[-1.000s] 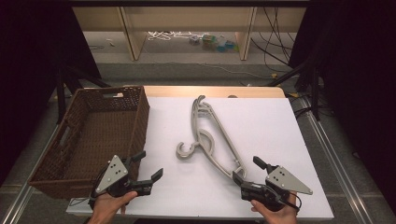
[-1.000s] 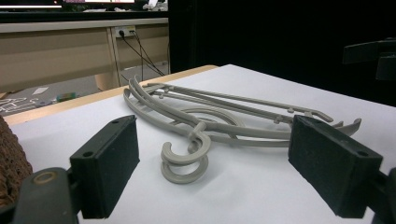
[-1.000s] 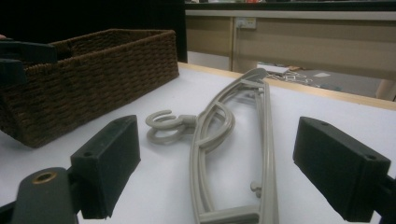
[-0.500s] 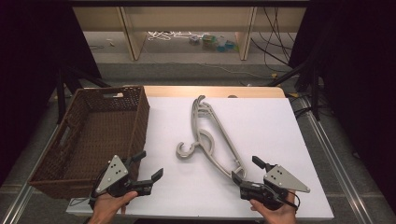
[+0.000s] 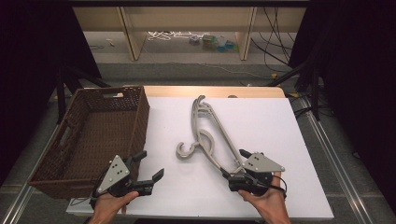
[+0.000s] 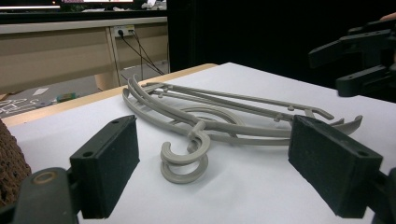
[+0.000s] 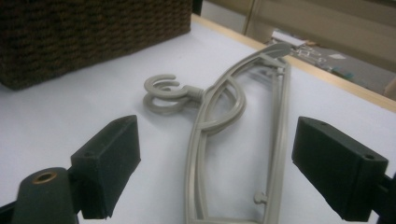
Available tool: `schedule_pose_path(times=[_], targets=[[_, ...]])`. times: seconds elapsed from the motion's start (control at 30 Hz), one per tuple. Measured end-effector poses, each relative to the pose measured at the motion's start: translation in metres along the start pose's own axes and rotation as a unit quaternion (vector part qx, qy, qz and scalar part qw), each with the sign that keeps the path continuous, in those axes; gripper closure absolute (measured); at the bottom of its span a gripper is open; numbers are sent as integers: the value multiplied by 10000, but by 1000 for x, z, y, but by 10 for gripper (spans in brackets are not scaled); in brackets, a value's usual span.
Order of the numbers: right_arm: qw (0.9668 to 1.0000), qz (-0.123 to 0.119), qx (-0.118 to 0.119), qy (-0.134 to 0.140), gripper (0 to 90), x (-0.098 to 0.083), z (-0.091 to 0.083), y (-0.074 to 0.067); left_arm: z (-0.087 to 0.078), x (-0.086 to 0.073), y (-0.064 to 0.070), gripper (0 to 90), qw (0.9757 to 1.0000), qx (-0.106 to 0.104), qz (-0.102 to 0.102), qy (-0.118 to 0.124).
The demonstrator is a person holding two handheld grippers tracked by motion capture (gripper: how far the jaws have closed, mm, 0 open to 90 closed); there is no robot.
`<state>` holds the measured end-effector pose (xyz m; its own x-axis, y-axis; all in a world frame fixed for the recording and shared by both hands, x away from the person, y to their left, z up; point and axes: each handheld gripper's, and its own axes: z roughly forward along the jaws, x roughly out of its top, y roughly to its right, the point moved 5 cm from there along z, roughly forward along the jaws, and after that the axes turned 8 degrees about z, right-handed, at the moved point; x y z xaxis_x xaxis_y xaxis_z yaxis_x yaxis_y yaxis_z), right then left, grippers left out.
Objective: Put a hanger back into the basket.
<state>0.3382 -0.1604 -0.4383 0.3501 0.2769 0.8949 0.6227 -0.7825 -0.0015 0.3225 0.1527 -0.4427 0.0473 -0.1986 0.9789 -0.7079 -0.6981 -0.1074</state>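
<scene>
Hangers (image 5: 208, 135), grey and stacked, are laid flat on the white tabletop (image 5: 266, 121), just right of the wicker basket (image 5: 88, 135). Near the hangers' hooks the left gripper (image 5: 150, 169) is held spread and empty; at their near end the right gripper (image 5: 233, 163) is likewise held released.
</scene>
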Motion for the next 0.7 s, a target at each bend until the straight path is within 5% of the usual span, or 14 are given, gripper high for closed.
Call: schedule_pose_path(times=[0.1,0.4,0.57,0.63,0.7], targets=[[9997,-49,54,-213,169,1,9,-1,0,0,1,158,10000,0,-34,10],[9910,-510,153,-1231,261,6,45,-4,0,0,1,158,10000,-7,8,15],[9815,-674,149,-1785,320,2,63,-7,1,1,2,158,10000,-23,-11,43],[9807,-697,130,-1821,336,1,67,-7,1,1,2,158,10000,-19,-1,21],[9736,-805,107,-2135,370,-1,76,-8,2,0,2,158,10000,-44,6,55]])
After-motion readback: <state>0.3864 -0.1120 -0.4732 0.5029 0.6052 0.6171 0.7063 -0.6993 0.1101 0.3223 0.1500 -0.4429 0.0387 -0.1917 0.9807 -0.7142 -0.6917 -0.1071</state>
